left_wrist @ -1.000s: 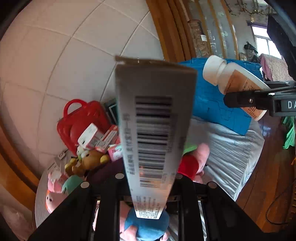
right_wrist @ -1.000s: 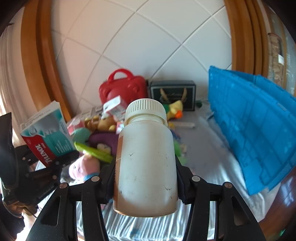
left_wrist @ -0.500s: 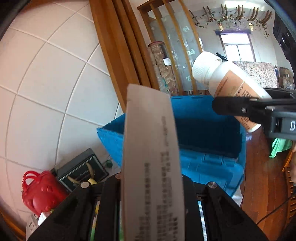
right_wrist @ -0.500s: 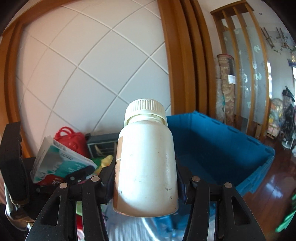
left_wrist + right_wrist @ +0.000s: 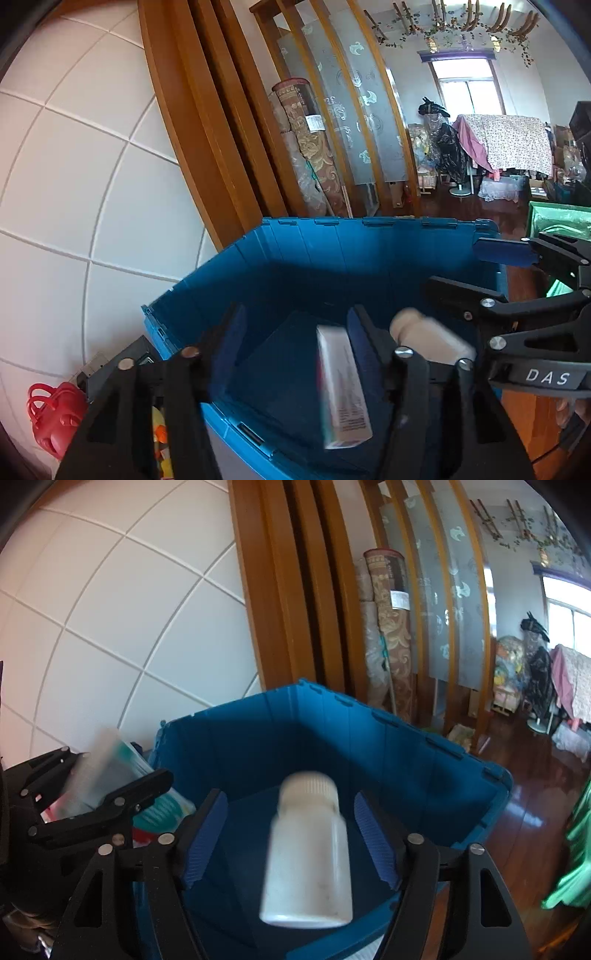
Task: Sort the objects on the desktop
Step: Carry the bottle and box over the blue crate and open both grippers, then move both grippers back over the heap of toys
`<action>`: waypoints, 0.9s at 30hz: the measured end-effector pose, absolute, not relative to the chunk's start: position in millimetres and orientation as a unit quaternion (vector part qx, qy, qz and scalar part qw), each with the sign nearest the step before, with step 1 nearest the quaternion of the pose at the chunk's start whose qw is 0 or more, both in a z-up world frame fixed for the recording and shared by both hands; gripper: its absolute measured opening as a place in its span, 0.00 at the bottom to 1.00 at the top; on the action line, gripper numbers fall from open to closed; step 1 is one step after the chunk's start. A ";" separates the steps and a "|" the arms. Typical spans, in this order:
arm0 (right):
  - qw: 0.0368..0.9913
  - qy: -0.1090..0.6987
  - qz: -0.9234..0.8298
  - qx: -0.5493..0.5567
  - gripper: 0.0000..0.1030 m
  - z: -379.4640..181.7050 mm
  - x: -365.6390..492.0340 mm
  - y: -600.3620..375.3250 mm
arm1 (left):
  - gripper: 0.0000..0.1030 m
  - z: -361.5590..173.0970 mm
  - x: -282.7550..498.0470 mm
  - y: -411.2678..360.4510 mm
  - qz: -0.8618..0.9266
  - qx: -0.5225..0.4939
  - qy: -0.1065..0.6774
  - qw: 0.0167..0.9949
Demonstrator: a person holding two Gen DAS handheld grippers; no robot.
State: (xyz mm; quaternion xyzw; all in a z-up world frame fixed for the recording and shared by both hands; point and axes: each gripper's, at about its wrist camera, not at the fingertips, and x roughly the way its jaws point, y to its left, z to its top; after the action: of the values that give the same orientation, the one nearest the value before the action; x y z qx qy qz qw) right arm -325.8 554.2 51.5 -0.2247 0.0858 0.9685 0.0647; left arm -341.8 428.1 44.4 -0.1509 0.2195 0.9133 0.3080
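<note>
- The left hand-held gripper (image 5: 295,339) hangs over the blue bin (image 5: 332,251); its jaws are opening, and the box (image 5: 341,387) sits between the blue pads (image 5: 231,343) without either pad pressing it; the box is blurred and close to the right-hand pad.
- The right hand-held gripper (image 5: 291,834) is also over the bin, jaws opening; the white bottle (image 5: 306,856), cap up and blurred, is between the pads with a clear gap on each side.
- In the left view the bottle (image 5: 428,338) shows beside the box, under the right hand-held gripper's black fingers (image 5: 465,299); in the right view the box (image 5: 107,768) is a pale smear in the other hand-held gripper (image 5: 96,805).
- The bin's rim runs all round both items; its inside looks dark and open, with free room toward the far wall.
- Left of the bin: a white tiled wall (image 5: 74,184), a red bag (image 5: 51,413) low down, cut by the frame edge; a dark box (image 5: 110,362) just beside the bin's corner.
- Behind the bin: wooden frames (image 5: 207,147), rolled carpets (image 5: 306,147), a dark wood floor (image 5: 524,794), a window (image 5: 465,85) far off.
- What the bin rests on is hidden; print on the box is unreadable; part of a hand (image 5: 570,410) shows at the right edge.
</note>
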 end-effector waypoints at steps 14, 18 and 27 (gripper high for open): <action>0.069 0.102 0.966 -0.225 0.80 37.3 -319.2 572.8 | 0.80 42.6 -352.5 444.9 0.926 -0.144 0.211 0.278; 0.066 0.102 0.968 -0.218 0.83 38.7 -313.3 572.1 | 0.80 41.2 -350.5 436.0 0.931 -0.145 0.202 0.266; 0.037 0.093 0.973 -0.210 0.88 38.7 -307.1 555.6 | 0.80 25.9 -346.5 385.0 0.948 -0.160 0.171 0.216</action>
State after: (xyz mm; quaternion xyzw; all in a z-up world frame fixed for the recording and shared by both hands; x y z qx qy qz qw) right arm -307.1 555.6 38.7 -0.2105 0.0926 0.9725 0.0365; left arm -346.5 385.0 25.9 -0.1598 0.1711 0.9479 0.2162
